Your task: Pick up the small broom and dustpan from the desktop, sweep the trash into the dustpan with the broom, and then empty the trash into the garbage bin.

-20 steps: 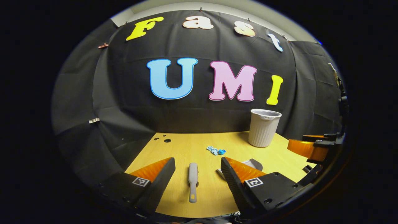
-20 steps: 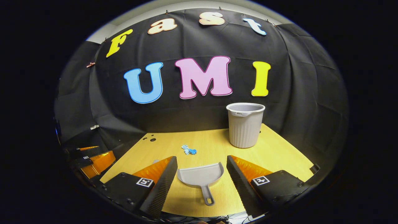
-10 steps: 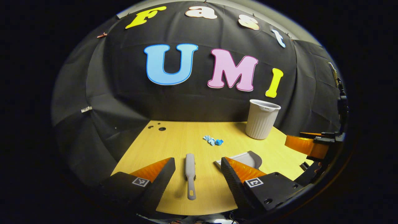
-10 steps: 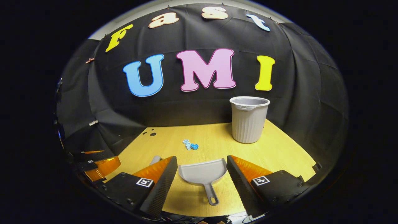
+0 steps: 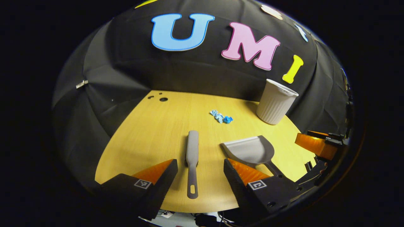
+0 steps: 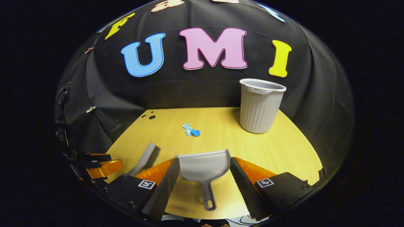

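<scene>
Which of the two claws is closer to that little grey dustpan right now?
The right claw. Its open fingers straddle the dustpan, whose handle runs back between them. The left claw is lined up on the small broom, with the dustpan off to its right.

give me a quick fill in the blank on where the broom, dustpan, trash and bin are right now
1. The small grey plastic broom lies flat on the wooden ____.
2. The grey plastic dustpan lies between the fingers of the ____ gripper.
3. The crumpled blue trash lies on the desktop, outside the ribbed grey ____.
4. Both grippers' jaws stand ____.

Missing words: desktop; right; bin; open
</scene>
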The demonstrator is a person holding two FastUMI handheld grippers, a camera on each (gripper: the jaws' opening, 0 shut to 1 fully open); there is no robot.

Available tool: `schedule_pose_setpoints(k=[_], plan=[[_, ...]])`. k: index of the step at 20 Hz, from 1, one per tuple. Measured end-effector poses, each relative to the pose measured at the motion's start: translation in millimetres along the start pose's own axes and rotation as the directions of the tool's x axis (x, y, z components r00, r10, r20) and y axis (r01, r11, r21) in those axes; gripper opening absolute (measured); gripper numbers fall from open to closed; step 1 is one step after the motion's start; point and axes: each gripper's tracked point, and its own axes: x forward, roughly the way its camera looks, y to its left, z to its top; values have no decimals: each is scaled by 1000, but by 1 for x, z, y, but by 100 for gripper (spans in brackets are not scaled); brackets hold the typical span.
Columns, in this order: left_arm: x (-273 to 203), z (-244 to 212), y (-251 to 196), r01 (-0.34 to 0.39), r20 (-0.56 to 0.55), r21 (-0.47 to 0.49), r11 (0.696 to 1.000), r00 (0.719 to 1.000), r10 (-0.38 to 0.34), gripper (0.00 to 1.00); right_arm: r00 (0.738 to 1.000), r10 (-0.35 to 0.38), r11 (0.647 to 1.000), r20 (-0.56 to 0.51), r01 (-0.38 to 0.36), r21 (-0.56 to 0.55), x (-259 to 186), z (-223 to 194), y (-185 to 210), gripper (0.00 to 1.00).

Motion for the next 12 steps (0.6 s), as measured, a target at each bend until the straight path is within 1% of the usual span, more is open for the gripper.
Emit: schedule_pose_setpoints(k=[1, 2, 5, 8, 10, 12], plan=[[9, -6, 6, -14, -29, -1, 1000, 999, 14, 90, 1000, 6, 1000, -14, -6, 1, 4, -3, -1, 99], [15, -12, 10, -28, -60, 1, 1000, 998, 28, 95, 999, 10, 1000, -33, -10, 1, 8, -8, -2, 99], [40, -29, 17, -41, -165, 24, 999, 985, 44, 95, 995, 32, 999, -91, -32, 4, 20, -20, -4, 99], [63, -47, 23, -24, -288, 77, 997, 957, 45, 95, 992, 42, 999, -120, -39, 25, 32, -26, -5, 99], [75, -56, 24, -11, -347, 105, 994, 937, 47, 95, 989, 44, 999, -139, -39, 34, 38, -31, -4, 99], [87, -60, 27, -15, -399, 132, 991, 915, 67, 94, 986, 47, 998, -157, -41, 42, 42, -35, -3, 100]])
